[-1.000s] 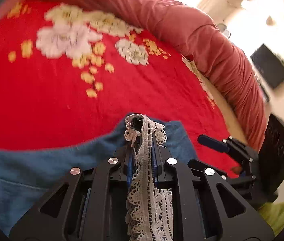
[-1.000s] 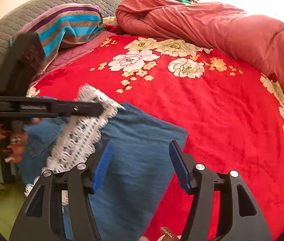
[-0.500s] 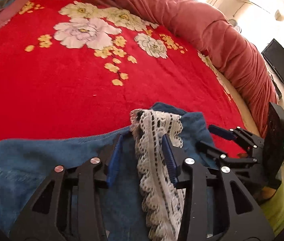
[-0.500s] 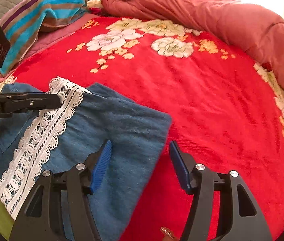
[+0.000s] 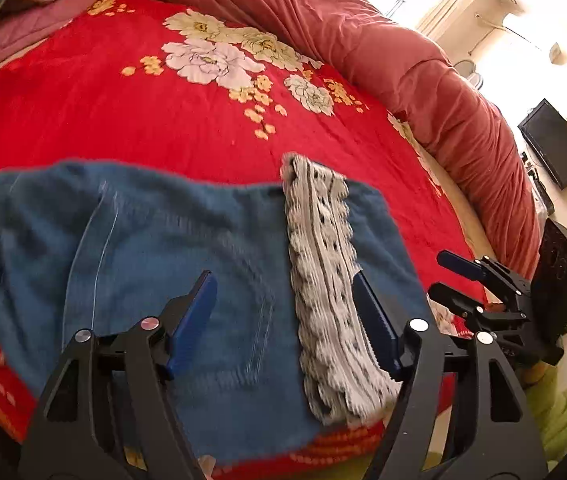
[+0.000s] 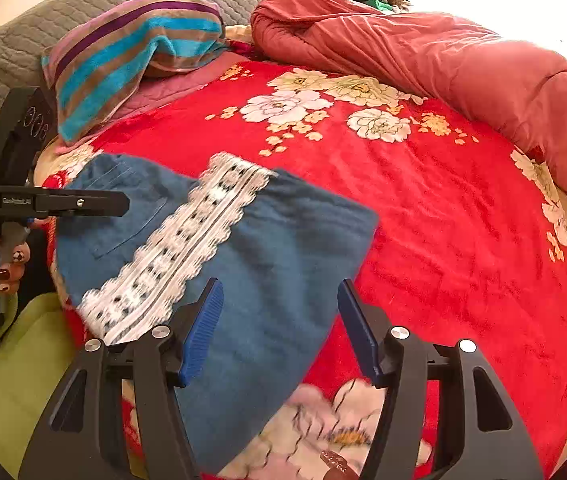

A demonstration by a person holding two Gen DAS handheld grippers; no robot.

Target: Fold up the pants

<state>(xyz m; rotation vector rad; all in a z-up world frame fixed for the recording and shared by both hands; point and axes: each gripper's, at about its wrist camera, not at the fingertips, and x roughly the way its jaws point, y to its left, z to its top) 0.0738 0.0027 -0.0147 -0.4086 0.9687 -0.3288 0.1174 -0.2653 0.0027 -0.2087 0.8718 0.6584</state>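
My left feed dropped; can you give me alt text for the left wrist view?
Folded blue pants with a white lace strip lie on a red floral blanket. The left gripper hovers over them, jaws opening, gripping nothing.

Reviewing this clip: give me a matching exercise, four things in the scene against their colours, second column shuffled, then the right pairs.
Things:
1. pants
2. lace trim
3. rolled quilt
4. pillow

Colours:
A. grey
B. white
C. blue
D. dusty red

Pairs: 1-C, 2-B, 3-D, 4-A
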